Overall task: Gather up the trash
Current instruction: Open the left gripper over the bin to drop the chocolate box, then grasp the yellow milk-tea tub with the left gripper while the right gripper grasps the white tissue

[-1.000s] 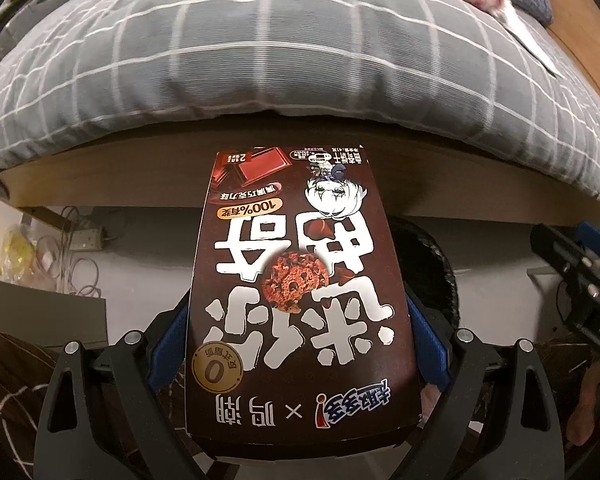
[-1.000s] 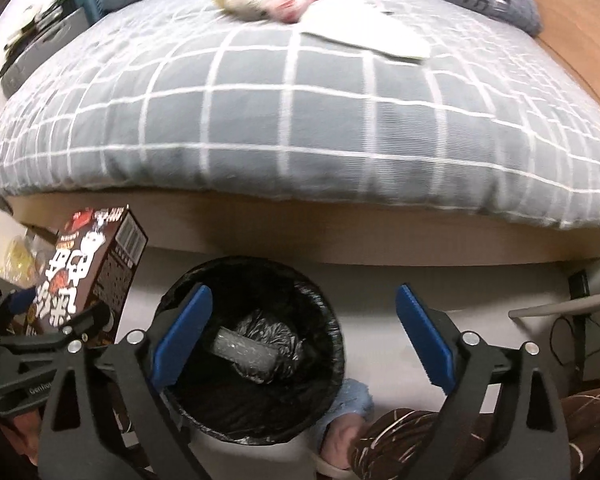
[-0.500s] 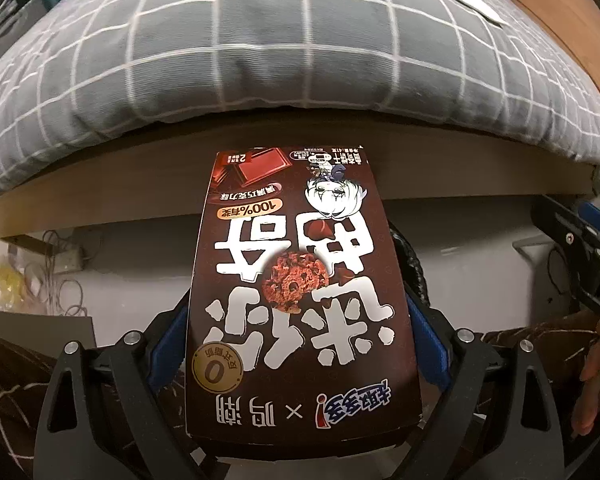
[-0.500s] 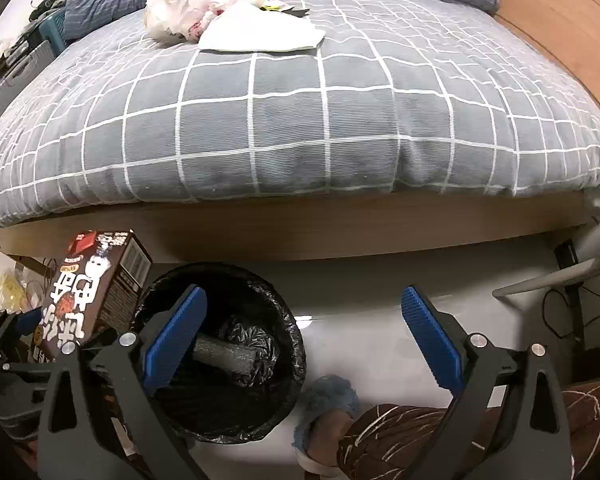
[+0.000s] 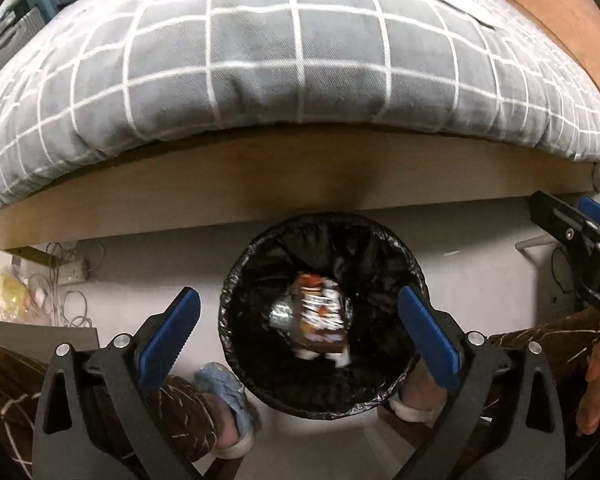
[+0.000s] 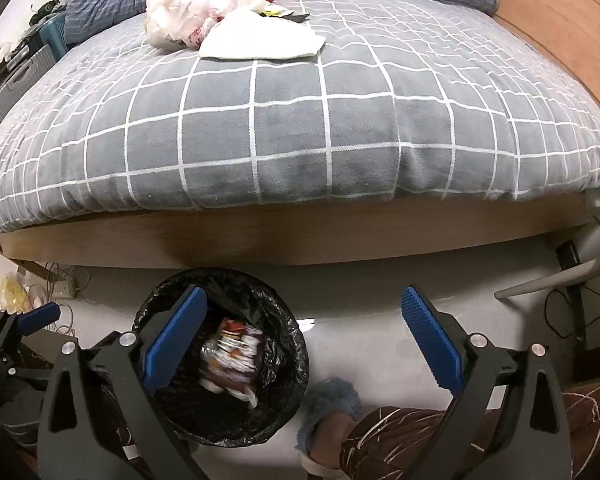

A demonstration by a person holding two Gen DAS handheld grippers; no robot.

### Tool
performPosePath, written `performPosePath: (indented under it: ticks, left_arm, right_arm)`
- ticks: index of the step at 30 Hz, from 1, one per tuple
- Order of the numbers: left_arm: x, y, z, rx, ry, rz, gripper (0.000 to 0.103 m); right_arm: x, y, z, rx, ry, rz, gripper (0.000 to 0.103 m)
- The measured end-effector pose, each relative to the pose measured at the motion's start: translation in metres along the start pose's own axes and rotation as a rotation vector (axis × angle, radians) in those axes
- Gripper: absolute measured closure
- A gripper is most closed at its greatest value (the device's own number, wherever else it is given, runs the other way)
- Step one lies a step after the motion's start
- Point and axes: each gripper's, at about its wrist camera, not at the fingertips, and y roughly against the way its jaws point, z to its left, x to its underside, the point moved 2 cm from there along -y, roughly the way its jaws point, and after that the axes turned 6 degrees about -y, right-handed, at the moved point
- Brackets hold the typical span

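The left gripper (image 5: pixel 298 324) hangs right over the black-lined bin (image 5: pixel 236 280) on the floor by the bed (image 5: pixel 300 68), its fingers (image 5: pixel 172 326) spreading apart with nothing between them. The brown snack box (image 5: pixel 320 322) is down inside the bin, blurred, perhaps not yet settled. To the right, the right gripper (image 6: pixel 302 328) is released too, empty. More wrappers and a paper sheet (image 6: pixel 260 36) lie on the far side of the bed.

The left gripper's (image 5: pixel 298 330) jaws are opening above the bin (image 5: pixel 236 280), box (image 5: pixel 320 320) inside.
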Motion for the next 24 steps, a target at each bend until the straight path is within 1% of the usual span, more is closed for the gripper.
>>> performPosePath:
  ticks: [2, 6, 8, 11, 14, 17, 24]
  left_arm:
    - [-0.003, 0.006, 0.005, -0.003, 0.004, -0.017, 0.006]
    - [-0.017, 0.029, 0.011, -0.003, 0.033, -0.077, 0.006]
    - [-0.025, 0.044, 0.013, -0.003, 0.037, -0.120, 0.006]
    - [-0.037, 0.069, 0.021, -0.031, 0.047, -0.197, 0.006]
    - [-0.045, 0.086, 0.029, -0.033, 0.071, -0.241, 0.006]
    - [-0.057, 0.100, 0.034, -0.035, 0.084, -0.276, 0.006]
    - [-0.087, 0.124, 0.040, -0.037, 0.074, -0.328, 0.006]
  right_arm:
    - [-0.004, 0.005, 0.002, -0.001, 0.001, -0.019, 0.009]
    - [-0.013, 0.019, 0.004, -0.011, -0.001, -0.070, 0.009]
    - [-0.018, 0.028, 0.006, -0.015, 0.001, -0.099, 0.009]
    - [-0.026, 0.043, 0.010, -0.026, 0.006, -0.140, 0.009]
    - [-0.033, 0.056, 0.011, -0.037, 0.011, -0.172, 0.009]
    - [-0.043, 0.076, 0.012, -0.018, 0.029, -0.233, 0.009]
    - [-0.073, 0.104, 0.011, -0.020, 0.044, -0.306, 0.009]
